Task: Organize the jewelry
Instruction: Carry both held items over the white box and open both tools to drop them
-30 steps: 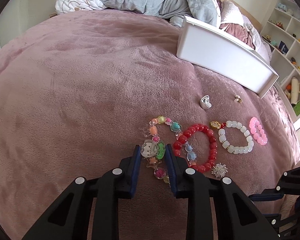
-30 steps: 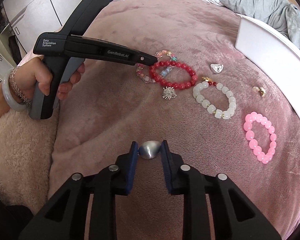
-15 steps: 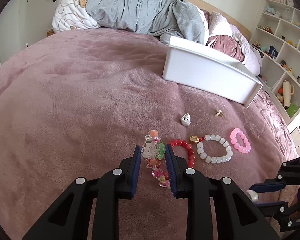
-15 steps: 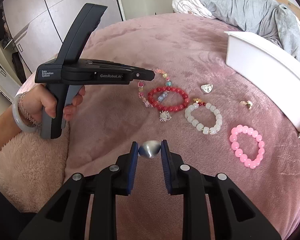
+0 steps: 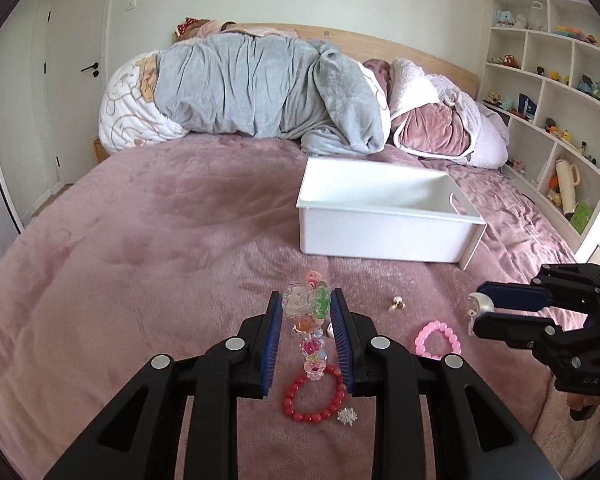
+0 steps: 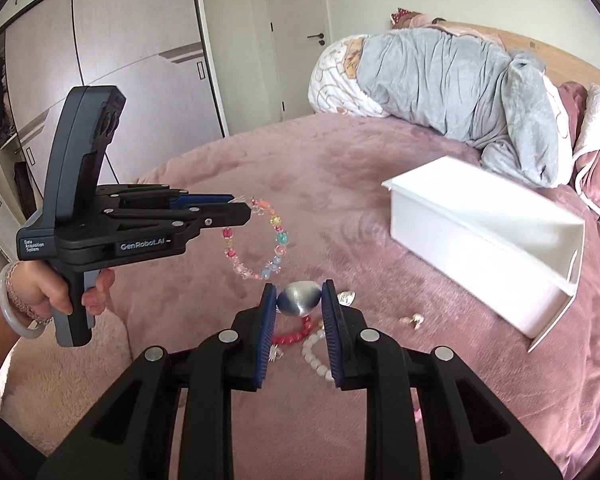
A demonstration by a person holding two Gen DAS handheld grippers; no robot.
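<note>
My left gripper (image 5: 305,312) is shut on a multicoloured charm bracelet (image 5: 306,305) and holds it in the air above the pink bedspread; the bracelet hangs as a loop from that gripper (image 6: 240,210) in the right wrist view (image 6: 276,236). My right gripper (image 6: 299,305) is shut on a silver oval piece (image 6: 300,300), also raised; it shows at the right of the left wrist view (image 5: 478,312). A red bead bracelet (image 5: 314,396), a pink bead bracelet (image 5: 438,340), a small spiky silver charm (image 5: 347,416) and a small gold earring (image 5: 397,302) lie on the bed. A white bead bracelet (image 6: 314,354) lies under my right gripper.
An open white box (image 5: 384,216) stands on the bed beyond the jewelry, also seen in the right wrist view (image 6: 480,240). A grey duvet and pillows (image 5: 268,92) lie at the headboard. Shelves (image 5: 560,92) stand to the right, wardrobes (image 6: 120,80) to the left.
My left gripper has lifted the charm bracelet off the bed, and it now hangs free. Both grippers have risen and tilted up, bringing the white box and headboard into view.
</note>
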